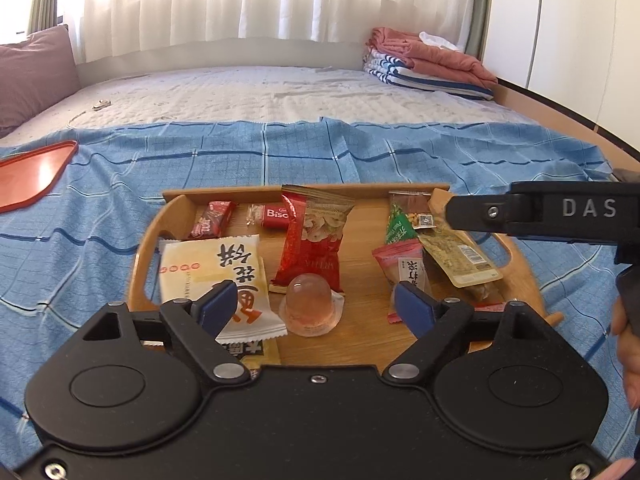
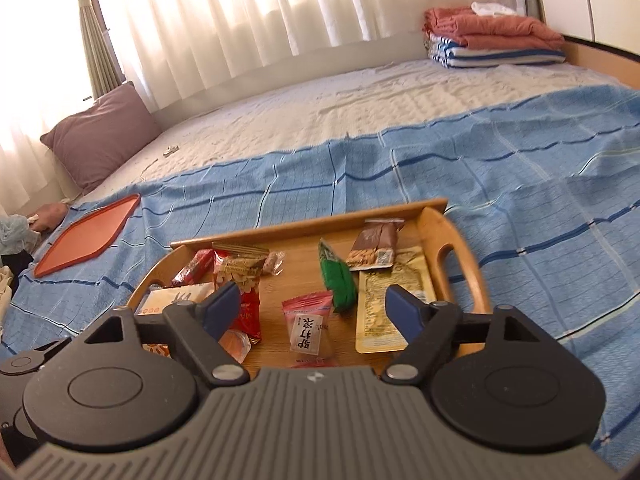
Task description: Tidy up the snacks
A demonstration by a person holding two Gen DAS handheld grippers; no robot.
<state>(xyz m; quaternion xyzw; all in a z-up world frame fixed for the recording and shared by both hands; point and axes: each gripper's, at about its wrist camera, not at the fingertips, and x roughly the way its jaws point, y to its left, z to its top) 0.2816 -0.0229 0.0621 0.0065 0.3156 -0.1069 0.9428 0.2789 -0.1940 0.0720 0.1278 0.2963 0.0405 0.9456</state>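
A wooden tray (image 1: 524,276) (image 2: 464,236) on the blue checked blanket holds several snacks. My left gripper (image 1: 316,306) is open, empty, its fingers either side of a pink jelly cup (image 1: 310,306). Beside it lie a cream packet (image 1: 212,268) and a red nut bag (image 1: 312,240). My right gripper (image 2: 314,310) is open, empty, above a pink packet (image 2: 310,326). A green packet (image 2: 338,276), a yellow pouch (image 2: 384,312) and a brown bar (image 2: 374,244) lie to the right. The right gripper's body (image 1: 560,212) shows in the left wrist view.
An orange tray (image 1: 28,176) (image 2: 86,240) lies on the blanket at the left. A mauve pillow (image 2: 100,136) and folded bedding (image 2: 492,40) sit at the far side of the bed. The bed's wooden edge (image 1: 560,112) runs at the right.
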